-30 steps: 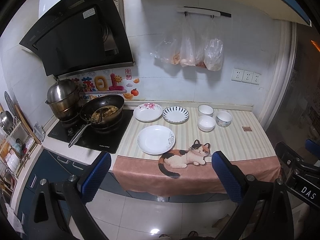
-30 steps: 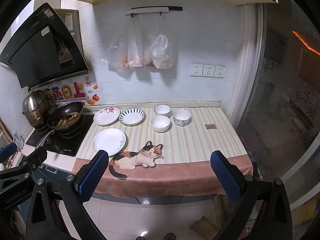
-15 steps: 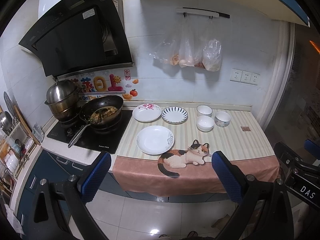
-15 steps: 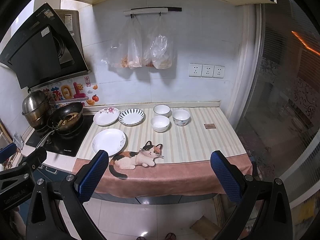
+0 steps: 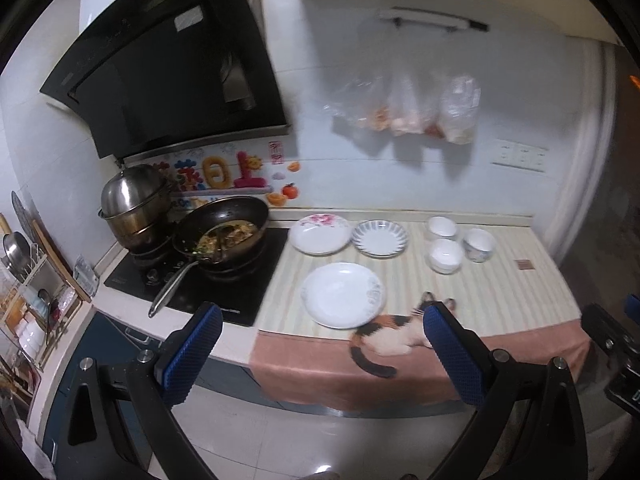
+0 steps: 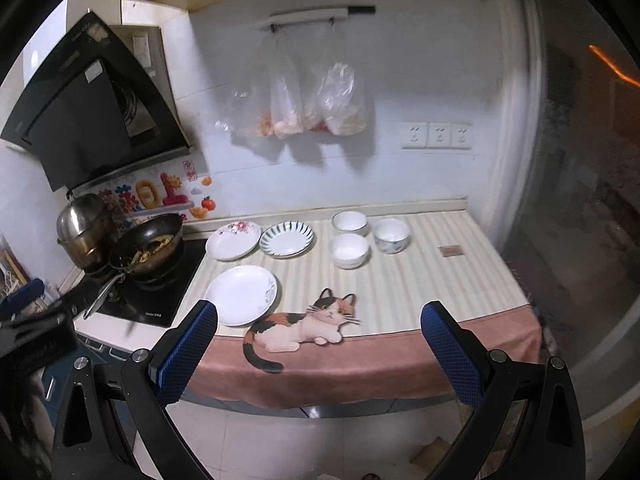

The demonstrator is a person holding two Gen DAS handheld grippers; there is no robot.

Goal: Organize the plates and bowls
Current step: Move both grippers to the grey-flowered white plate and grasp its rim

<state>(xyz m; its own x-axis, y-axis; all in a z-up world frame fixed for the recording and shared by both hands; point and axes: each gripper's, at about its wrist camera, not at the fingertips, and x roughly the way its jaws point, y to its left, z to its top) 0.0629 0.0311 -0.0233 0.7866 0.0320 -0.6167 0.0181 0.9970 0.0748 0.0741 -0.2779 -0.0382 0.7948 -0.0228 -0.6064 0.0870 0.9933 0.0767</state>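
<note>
On the striped counter mat stand three plates: a plain white plate [image 5: 342, 294] [image 6: 241, 294] in front, a floral plate [image 5: 320, 233] [image 6: 233, 240] and a blue-striped plate [image 5: 379, 237] [image 6: 286, 239] behind. To their right are three bowls: two white bowls [image 5: 441, 227] [image 5: 445, 255] [image 6: 349, 222] [image 6: 349, 250] and a patterned bowl [image 5: 479, 244] [image 6: 391, 235]. My left gripper [image 5: 320, 354] and my right gripper [image 6: 318, 352] are both open and empty, held well short of the counter's front edge.
A wok with food [image 5: 222, 236] [image 6: 148, 250] and a steel pot [image 5: 134, 208] sit on the black hob at left. A dish rack [image 5: 28, 304] stands far left. Bags [image 6: 304, 116] hang on the wall. A cat picture [image 6: 304, 326] marks the mat's front.
Both grippers have moved closer to the counter, so the plates and bowls look larger. The left view has swung left. Both grippers stay open.
</note>
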